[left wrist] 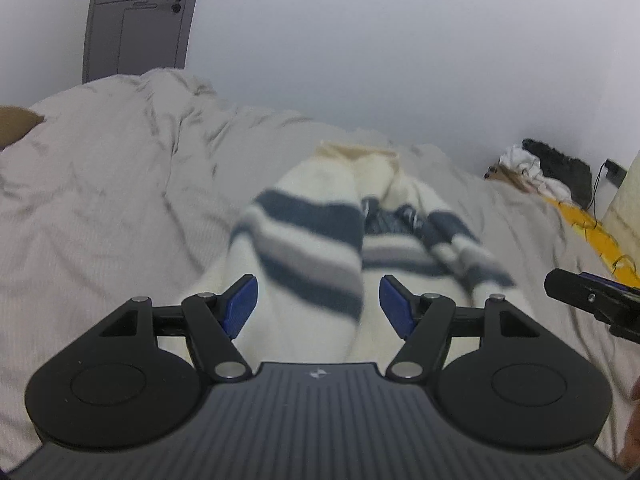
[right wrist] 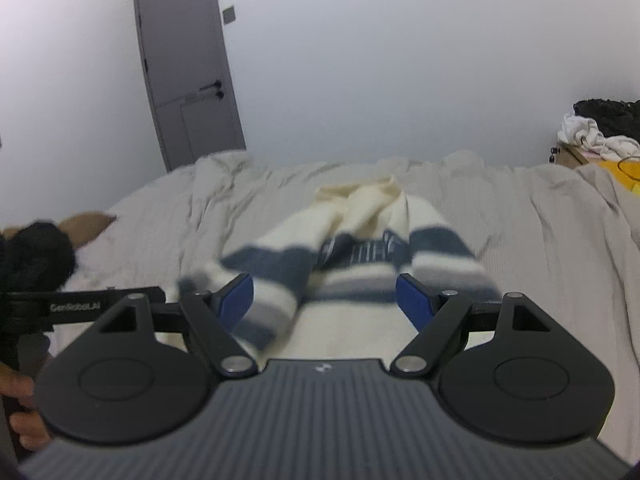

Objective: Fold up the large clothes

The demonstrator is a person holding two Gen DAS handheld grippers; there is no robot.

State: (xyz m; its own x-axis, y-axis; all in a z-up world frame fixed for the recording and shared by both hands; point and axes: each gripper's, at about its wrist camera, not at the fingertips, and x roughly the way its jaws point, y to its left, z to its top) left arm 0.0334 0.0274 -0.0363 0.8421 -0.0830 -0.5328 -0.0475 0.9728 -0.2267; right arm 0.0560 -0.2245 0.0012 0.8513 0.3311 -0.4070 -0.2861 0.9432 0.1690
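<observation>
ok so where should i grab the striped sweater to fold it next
Judging by its pose, take the striped sweater by the near cream hem, one open tool at each bottom corner, coming from the near bed edge: sleeves already lie folded in over the chest.

1. A wide bed under a rumpled pale-grey cover (left wrist: 100, 208) carries everything.
2. On it lies a cream knit sweater with navy and grey stripes (right wrist: 352, 240), sleeves seemingly folded inward; blurred.
</observation>
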